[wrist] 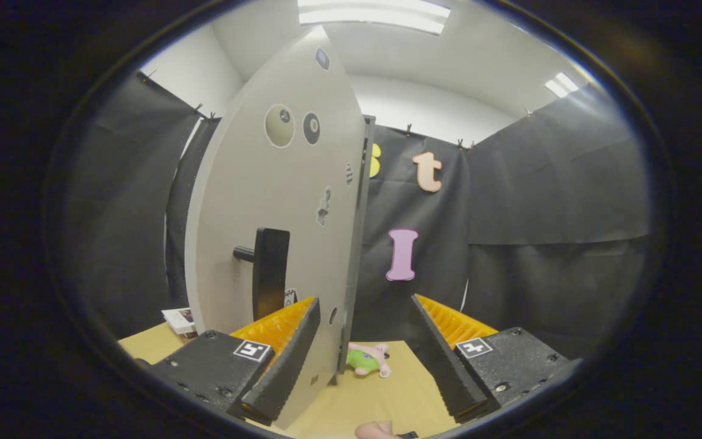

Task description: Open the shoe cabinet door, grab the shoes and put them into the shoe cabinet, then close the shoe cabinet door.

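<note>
So the gripper [363, 341] has its fingers spread wide, nothing clamped. The shoe cabinet door [278, 201] stands swung open just ahead, its edge between the fingers near the left one, dark handle [269, 274] sticking out beyond that finger. A pink-and-green plush toy [368, 360], I think, lies on the tan worktop [381, 396] past the door's edge.

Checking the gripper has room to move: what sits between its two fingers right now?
In the gripper view, the open gripper has the cabinet door's free edge beside its left finger, touching neither clearly. Beyond lie bare tabletop and a small pink-and-green toy.
</note>
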### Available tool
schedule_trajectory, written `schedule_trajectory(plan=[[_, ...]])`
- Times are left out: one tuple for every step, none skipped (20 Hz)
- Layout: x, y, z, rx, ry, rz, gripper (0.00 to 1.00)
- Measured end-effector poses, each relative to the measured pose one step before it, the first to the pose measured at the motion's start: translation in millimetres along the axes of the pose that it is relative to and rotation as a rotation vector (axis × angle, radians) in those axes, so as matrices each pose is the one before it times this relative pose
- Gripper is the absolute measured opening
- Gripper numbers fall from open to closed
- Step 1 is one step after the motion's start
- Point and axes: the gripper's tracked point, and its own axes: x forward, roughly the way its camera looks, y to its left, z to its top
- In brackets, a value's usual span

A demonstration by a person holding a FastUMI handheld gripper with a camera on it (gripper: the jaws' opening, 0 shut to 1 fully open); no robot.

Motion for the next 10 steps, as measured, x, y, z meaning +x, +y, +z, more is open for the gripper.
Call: schedule_trajectory(plan=[[2.48, 12.25, -2.60, 0.00661, 0.00860, 0.02121, 0.96], [4.90, 10.14, -5.44, 0.00567, 0.01446, 0.01377, 0.96], [4.70, 9.50, -2.37, 0.00169, 0.00702, 0.00155, 0.96], [8.61, 9.35, -3.23, 0.00100, 0.00505, 0.00116, 0.96], [7.58, 13.81, -2.33, 0.01014, 0.00166, 0.00717, 0.96], [11.23, 16.65, -1.83, 0.01349, -0.00236, 0.01731, 0.96], [9.44, 16.39, -3.13, 0.01322, 0.00540, 0.02400, 0.96], [10.16, 15.19, -3.46, 0.01042, 0.00526, 0.02083, 0.96], [11.49, 15.97, -3.63, 0.00613, 0.00931, 0.01665, 0.97], [12.70, 14.16, -3.80, 0.01085, 0.00951, 0.01344, 0.97]])
